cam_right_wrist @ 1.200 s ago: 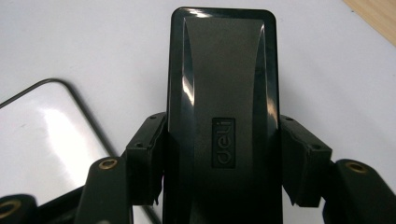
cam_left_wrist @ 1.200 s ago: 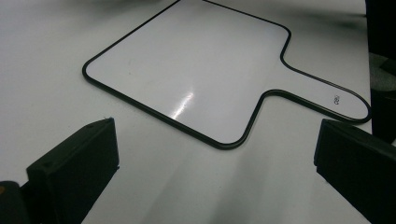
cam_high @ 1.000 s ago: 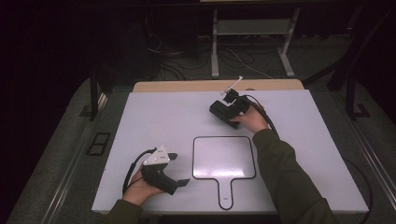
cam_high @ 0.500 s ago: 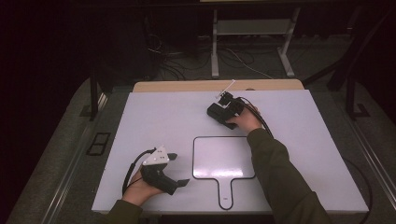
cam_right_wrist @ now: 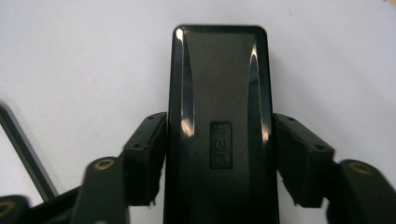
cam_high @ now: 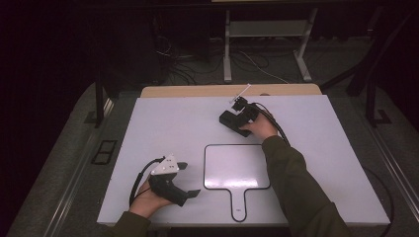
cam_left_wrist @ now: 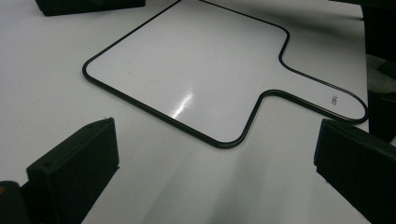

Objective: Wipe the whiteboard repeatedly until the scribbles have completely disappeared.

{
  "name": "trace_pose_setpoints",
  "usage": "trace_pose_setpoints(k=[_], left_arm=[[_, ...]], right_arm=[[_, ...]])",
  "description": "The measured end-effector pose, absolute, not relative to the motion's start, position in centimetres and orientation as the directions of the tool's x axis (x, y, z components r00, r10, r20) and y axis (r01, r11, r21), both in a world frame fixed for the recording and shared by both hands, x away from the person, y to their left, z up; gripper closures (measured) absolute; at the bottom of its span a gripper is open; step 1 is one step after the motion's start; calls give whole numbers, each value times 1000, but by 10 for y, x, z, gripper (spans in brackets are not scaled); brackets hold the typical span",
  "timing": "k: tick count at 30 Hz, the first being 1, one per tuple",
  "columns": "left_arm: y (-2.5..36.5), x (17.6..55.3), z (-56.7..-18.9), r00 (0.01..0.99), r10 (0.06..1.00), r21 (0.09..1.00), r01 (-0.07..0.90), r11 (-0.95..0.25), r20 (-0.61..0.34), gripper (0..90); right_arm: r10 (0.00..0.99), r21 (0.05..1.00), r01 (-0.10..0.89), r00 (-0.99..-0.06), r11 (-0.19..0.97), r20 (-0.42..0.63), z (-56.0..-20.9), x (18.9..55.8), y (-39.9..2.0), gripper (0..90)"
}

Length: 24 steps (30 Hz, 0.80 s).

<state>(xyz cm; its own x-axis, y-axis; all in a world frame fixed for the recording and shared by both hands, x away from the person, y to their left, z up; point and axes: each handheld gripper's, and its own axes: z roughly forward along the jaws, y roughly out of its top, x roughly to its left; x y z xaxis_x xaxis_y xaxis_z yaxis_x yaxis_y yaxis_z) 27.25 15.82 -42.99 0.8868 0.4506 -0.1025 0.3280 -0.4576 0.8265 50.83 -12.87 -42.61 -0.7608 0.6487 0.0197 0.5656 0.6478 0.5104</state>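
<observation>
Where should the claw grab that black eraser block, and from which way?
Best across its two long sides, near the middle, coming in along its length from the short end nearest the hand. The black eraser lies flat on the white table; it is long and narrow, so the narrow width fits between the right claw, whose jaws already sit on both long sides.

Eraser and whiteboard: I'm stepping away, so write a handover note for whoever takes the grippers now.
Left gripper: open, at the table beside the whiteboard.
Right gripper: jaws around the eraser, pads touching its sides, just been opening slightly.
Eraser lies flat on the table beyond the whiteboard.
Done: whiteboard looks blank.
Left: probably letting go of the eraser.
</observation>
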Motion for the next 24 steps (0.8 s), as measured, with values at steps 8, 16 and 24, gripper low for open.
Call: trace_pose_setpoints(k=[8, 16, 24], left_arm=[[158, 273, -430, 887, 451, 825, 329, -458, -104, 0], [159, 272, -430, 887, 450, 824, 327, -462, -100, 0], [159, 273, -431, 886, 452, 820, 330, -467, -99, 0]], right_arm=[[661, 555, 534, -749, 638, -39, -416, 502, -128, 268], [668, 617, 527, -744, 585, 3, -398, 493, -131, 184], [672, 670, 509, -740, 540, 21, -389, 475, -143, 172]])
